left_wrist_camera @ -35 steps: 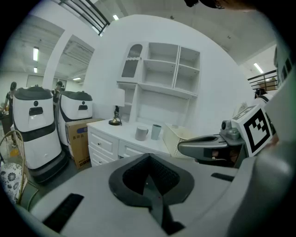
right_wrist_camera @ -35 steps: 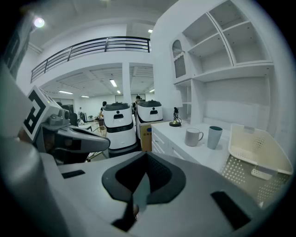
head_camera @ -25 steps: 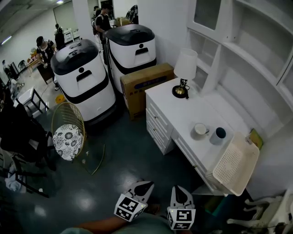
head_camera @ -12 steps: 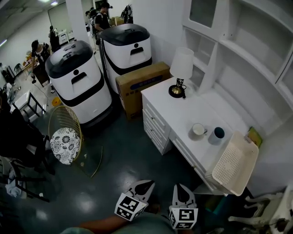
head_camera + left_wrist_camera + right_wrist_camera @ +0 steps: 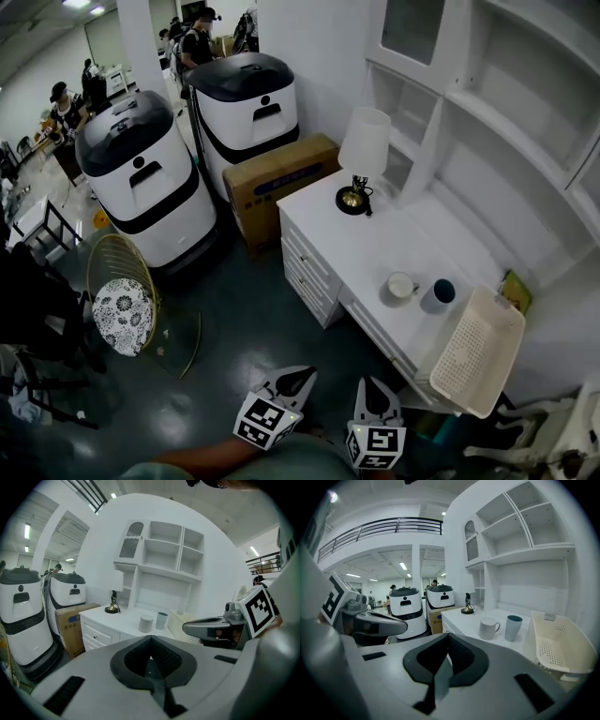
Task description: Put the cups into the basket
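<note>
Cups, a white mug [image 5: 401,285] and a blue cup [image 5: 442,292], stand together on the counter [image 5: 361,248] just beside the basket [image 5: 478,349]. The left gripper [image 5: 298,379] and the right gripper [image 5: 368,390] hang well short of it, jaws together, empty. Risk: the basket (seemingly overhanging the edge) tips under a heavily dropped cup.

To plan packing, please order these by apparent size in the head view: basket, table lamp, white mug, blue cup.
1. basket, clearly largest.
2. table lamp.
3. white mug and blue cup: they look about alike from above, so I leave them unranked.
</note>
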`<act>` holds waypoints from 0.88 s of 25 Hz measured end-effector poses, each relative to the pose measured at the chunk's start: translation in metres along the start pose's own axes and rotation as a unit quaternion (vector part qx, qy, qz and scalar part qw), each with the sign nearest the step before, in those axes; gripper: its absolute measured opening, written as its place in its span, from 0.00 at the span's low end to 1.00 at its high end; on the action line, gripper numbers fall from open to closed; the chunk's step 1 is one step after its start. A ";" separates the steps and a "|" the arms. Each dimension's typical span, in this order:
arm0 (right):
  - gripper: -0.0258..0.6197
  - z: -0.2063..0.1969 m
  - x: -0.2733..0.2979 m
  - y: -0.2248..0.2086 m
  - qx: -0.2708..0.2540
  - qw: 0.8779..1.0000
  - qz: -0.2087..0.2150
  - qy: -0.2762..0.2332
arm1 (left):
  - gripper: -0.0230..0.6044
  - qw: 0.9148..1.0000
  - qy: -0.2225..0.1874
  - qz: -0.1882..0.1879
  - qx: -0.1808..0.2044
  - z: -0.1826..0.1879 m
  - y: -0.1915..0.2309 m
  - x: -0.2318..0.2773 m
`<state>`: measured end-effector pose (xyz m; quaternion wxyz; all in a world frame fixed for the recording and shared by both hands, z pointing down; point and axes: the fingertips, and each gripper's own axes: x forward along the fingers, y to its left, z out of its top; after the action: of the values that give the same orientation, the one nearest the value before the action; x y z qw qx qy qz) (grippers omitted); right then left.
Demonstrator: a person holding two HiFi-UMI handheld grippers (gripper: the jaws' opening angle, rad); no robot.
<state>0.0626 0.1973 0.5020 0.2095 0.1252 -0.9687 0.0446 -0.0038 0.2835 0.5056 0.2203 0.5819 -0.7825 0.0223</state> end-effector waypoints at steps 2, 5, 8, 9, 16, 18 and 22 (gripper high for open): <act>0.06 0.007 0.009 -0.004 0.000 1.000 -0.008 0.001 | 0.05 1.000 -0.001 -0.006 0.000 0.006 0.008 0.009; 0.06 0.017 0.021 -0.010 -0.001 1.000 -0.020 0.004 | 0.05 1.000 -0.001 -0.014 -0.003 0.014 0.018 0.021; 0.06 0.026 0.031 -0.015 -0.001 1.000 -0.030 0.008 | 0.05 1.000 0.001 -0.023 -0.006 0.023 0.027 0.031; 0.06 0.029 0.034 -0.017 -0.001 0.999 -0.034 0.009 | 0.05 1.000 0.002 -0.026 -0.007 0.026 0.030 0.033; 0.06 0.048 0.050 -0.023 0.003 0.998 -0.064 0.006 | 0.05 0.999 0.001 -0.051 0.003 0.050 0.045 0.047; 0.06 0.050 0.057 -0.024 0.009 0.997 -0.074 0.004 | 0.05 0.998 0.004 -0.056 0.008 0.053 0.052 0.049; 0.06 0.056 0.071 -0.020 0.020 0.995 -0.093 -0.004 | 0.05 0.998 0.007 -0.064 0.015 0.059 0.072 0.049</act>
<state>-0.0164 0.1548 0.4815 0.2061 0.2189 -0.9527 0.0443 -0.1002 0.2455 0.4862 0.2185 0.6341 -0.7413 0.0238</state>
